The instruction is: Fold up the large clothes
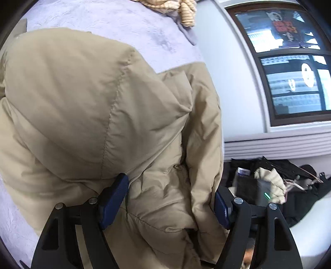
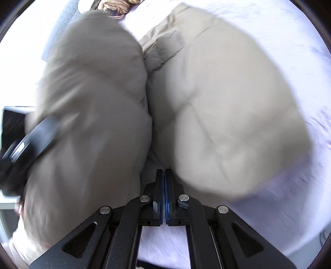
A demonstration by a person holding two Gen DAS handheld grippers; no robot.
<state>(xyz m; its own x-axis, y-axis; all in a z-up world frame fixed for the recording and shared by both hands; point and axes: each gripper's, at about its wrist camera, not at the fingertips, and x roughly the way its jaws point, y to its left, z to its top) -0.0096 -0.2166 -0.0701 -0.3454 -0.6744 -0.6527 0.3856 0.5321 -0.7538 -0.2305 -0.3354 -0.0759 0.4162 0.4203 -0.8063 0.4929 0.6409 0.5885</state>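
Observation:
A large tan puffer jacket (image 1: pixel 93 115) lies bunched on a pale lilac bedspread (image 1: pixel 128 27). My left gripper (image 1: pixel 171 194) is wide open, its blue-padded fingers (image 1: pixel 112 204) on either side of a thick fold of the jacket at the bed's edge. In the right wrist view the same jacket (image 2: pixel 206 115) fills the frame, motion-blurred, in two puffy lobes. My right gripper (image 2: pixel 164 175) is shut, its tips pressed against the jacket's lower edge; whether fabric is pinched between them is unclear. The left gripper (image 2: pixel 31 140) shows as a dark blur at the left.
An orange striped cloth (image 1: pixel 182 10) lies at the far end of the bed. A window (image 1: pixel 289 66) is on the right wall. Below it the floor holds dark bags and clutter (image 1: pixel 269 182). The striped cloth also shows in the right wrist view (image 2: pixel 115 5).

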